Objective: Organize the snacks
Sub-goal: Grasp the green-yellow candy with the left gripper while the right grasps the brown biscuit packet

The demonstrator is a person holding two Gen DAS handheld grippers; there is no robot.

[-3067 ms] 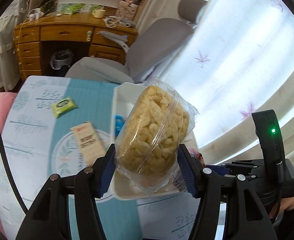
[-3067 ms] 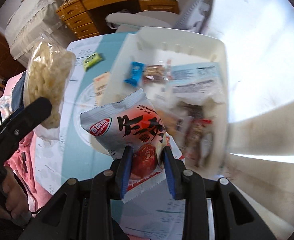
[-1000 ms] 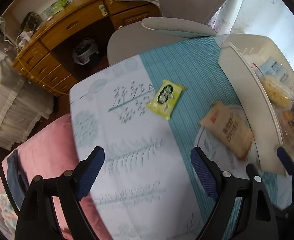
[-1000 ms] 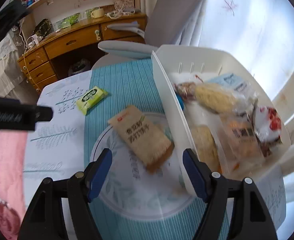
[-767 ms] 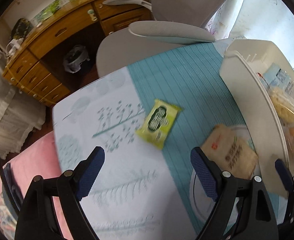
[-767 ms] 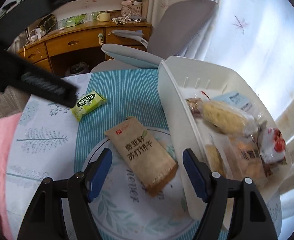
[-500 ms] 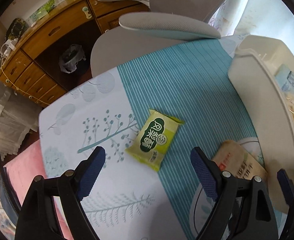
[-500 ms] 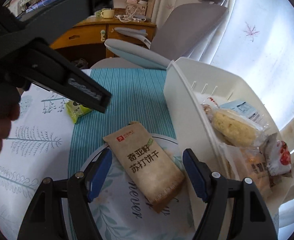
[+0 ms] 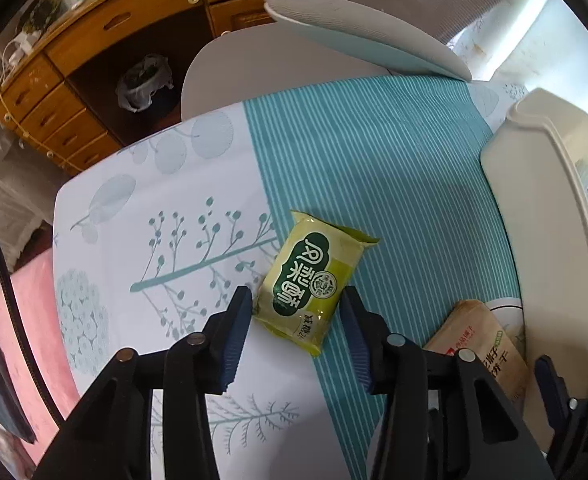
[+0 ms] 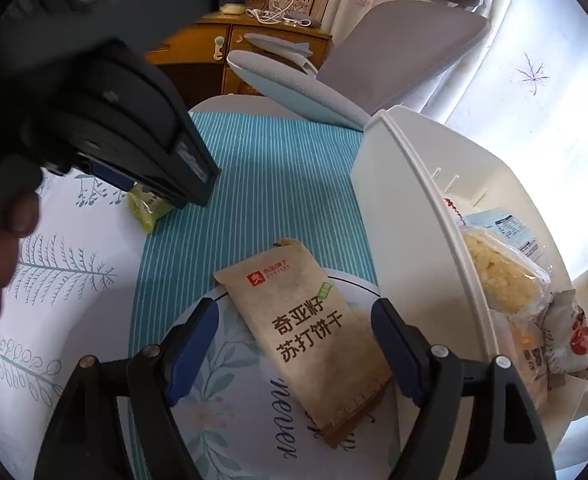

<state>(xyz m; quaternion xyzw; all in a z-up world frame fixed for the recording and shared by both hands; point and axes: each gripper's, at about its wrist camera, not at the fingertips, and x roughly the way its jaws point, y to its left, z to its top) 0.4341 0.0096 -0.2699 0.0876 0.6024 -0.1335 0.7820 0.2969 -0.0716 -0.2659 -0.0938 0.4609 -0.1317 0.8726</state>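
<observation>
White bin (image 10: 410, 184) already held several snacks; beside it, green packet (image 9: 314, 276) between spread left gripper (image 9: 296, 326), brown packet (image 10: 314, 332) between spread right gripper (image 10: 294, 350), both ungrasped.

Left hand-held gripper (image 9: 294, 322) spread astride green snack packet (image 9: 313, 280), tablecloth (image 9: 374, 160)

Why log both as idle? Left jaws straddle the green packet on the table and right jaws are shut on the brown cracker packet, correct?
Not quite. The right gripper is open: its jaws stand on either side of the brown cracker packet without clamping it, as the right wrist view shows. The left gripper does straddle the green packet on the table.
</observation>
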